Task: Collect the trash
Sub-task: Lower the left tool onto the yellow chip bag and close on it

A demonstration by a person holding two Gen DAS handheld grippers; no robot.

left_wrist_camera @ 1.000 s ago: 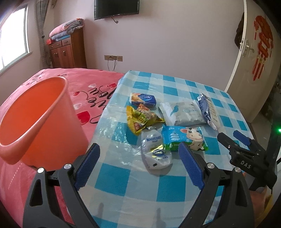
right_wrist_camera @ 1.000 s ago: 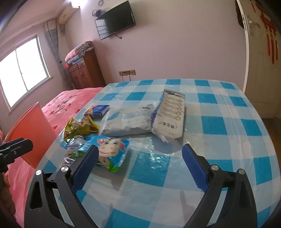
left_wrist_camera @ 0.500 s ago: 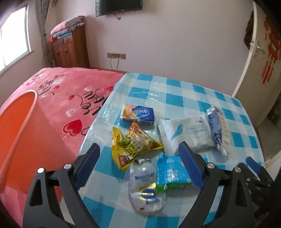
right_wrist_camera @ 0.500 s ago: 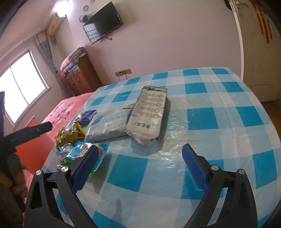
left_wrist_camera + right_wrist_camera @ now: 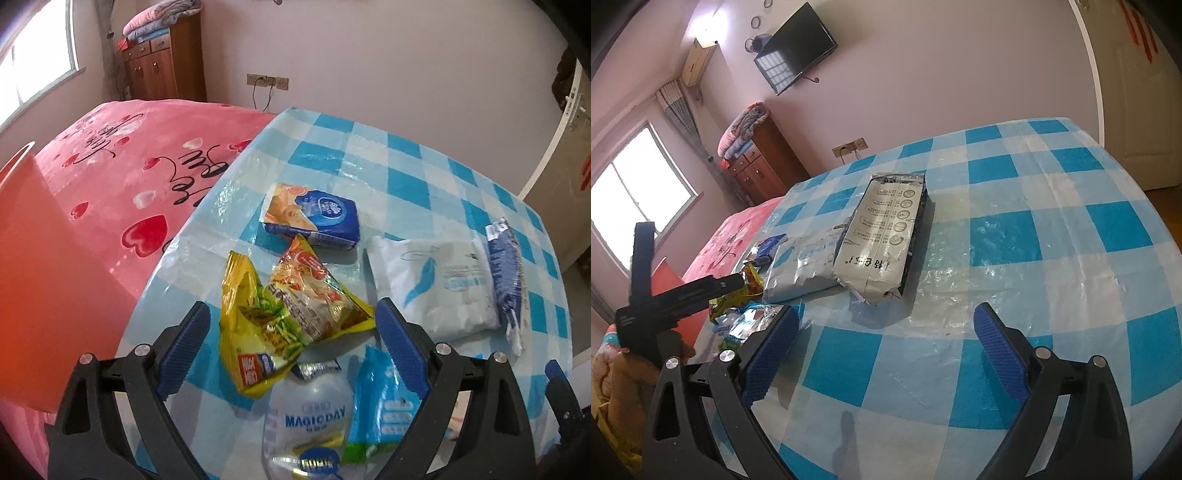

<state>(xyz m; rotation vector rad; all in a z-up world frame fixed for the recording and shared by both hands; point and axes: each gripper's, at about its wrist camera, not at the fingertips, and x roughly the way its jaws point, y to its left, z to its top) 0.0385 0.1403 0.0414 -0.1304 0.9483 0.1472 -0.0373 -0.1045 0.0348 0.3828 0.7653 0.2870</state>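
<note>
Several wrappers lie on the blue-checked tablecloth [image 5: 399, 177]. My left gripper [image 5: 291, 347] is open, its jaws on either side of a crumpled yellow snack bag [image 5: 284, 317]. Below it lie a clear MAGICDAY pouch [image 5: 310, 417] and a blue milk wrapper [image 5: 380, 402]. Farther off are a blue biscuit pack [image 5: 314, 218], a white pack [image 5: 432, 288] and a dark blue bag [image 5: 506, 273]. My right gripper [image 5: 886, 354] is open and empty above the cloth, just short of a grey-white bag [image 5: 882, 240].
An orange bin [image 5: 48, 288] stands at the left, beside a pink bed [image 5: 140, 158]. The left gripper's body [image 5: 672, 295] shows in the right wrist view. A wooden cabinet [image 5: 166, 62] and a door [image 5: 1145, 92] stand at the walls.
My left gripper has moved forward and down over the wrappers, so the yellow bag now sits between its jaws. My right gripper has moved closer to the grey-white bag.
</note>
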